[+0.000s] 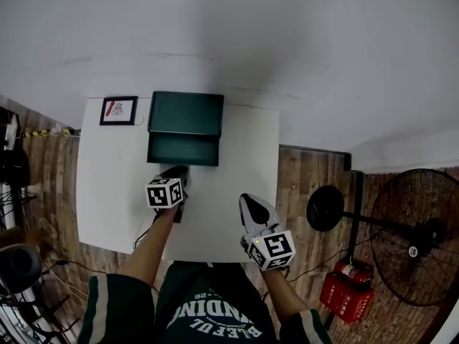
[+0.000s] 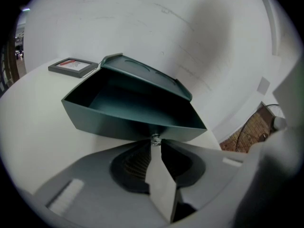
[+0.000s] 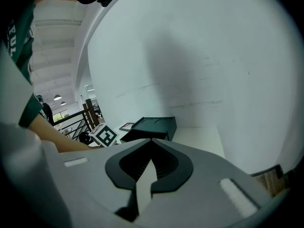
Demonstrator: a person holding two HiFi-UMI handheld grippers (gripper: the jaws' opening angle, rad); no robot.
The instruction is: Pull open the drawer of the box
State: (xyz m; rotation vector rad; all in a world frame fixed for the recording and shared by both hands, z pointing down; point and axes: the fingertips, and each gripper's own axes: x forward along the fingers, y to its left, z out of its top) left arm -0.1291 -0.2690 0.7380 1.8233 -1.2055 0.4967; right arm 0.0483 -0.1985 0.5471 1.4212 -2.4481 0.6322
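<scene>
While my left tongs [image 1: 179,169] reach forward and down over the white rectangular table [image 1: 107,185], their two grey tips are pinched on the small silvery knob [image 2: 155,138] at the middle of the front wall of the dark green drawer [image 2: 114,122]. That drawer stands pulled well out of the dark green box [image 1: 186,112], toward me, and my left gripper view looks straight into its bare, dark inside; I see nothing lying in it. The box sits at the far side of the table, close to the pale wall [image 1: 287,34], with the drawer's front on the side facing me. Just left of the box, near the far left corner of the table, lies a small black-framed picture [image 1: 118,110] with a red mark on its white sheet. My right tongs [image 1: 247,201] hang over the near right part of the table, well apart from the box, with their tips together and nothing between them. Off to the right of the table, on the wooden floor [image 1: 301,185], stand a black standing fan [image 1: 412,239] and a red case [image 1: 348,289].
</scene>
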